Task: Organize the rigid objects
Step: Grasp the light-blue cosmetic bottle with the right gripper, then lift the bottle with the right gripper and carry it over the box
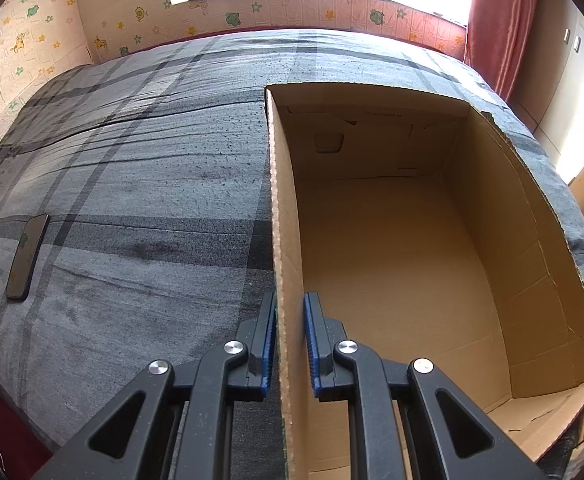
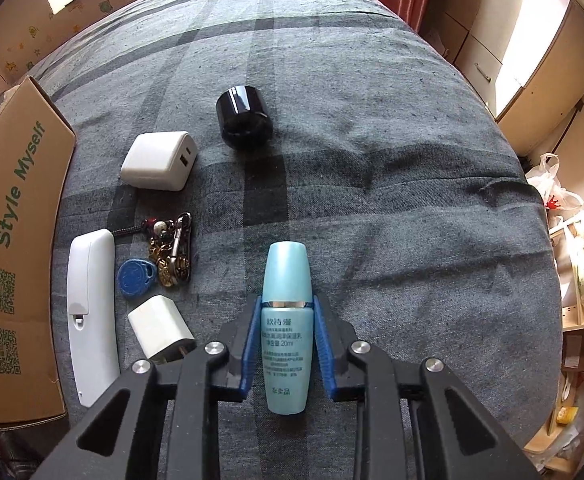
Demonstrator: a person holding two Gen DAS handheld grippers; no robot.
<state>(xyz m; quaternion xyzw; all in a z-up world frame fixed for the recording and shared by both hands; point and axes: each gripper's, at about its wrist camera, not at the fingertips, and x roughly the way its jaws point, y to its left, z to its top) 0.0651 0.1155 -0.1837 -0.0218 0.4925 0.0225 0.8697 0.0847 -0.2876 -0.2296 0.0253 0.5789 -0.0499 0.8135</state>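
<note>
A grey plaid bedcover (image 2: 372,160) is filling both views, and the open cardboard box (image 1: 392,260) is sitting on it, its long axis running away from the left wrist camera and its opening facing up; its near right corner is running out of that view, and in the right wrist view only one printed outer wall is showing at the left edge. The left gripper (image 1: 290,344) is straddling the box's near left wall, one blue pad outside and one inside, with a sliver of gap showing on the inner side, so whether it is actually pinching the cardboard is hard to tell. A dark phone (image 1: 26,258) is lying flat, well apart at the far left. Beside the box, a white remote (image 2: 90,320) is lying lengthwise, pointing away from the camera, its near end partly hiding behind the gripper frame. A black cylinder (image 2: 244,118) is lying tilted farther out, near a white charger (image 2: 158,166). The right gripper (image 2: 287,344) is clamping a small blue bottle (image 2: 287,320), whose long axis is lying along the fingers with its cap pointing away from the camera. A key bunch (image 2: 168,256) with a blue tag is lying between the charger and a smaller white plug (image 2: 160,330), whose prongs are partly hiding behind the gripper.
</note>
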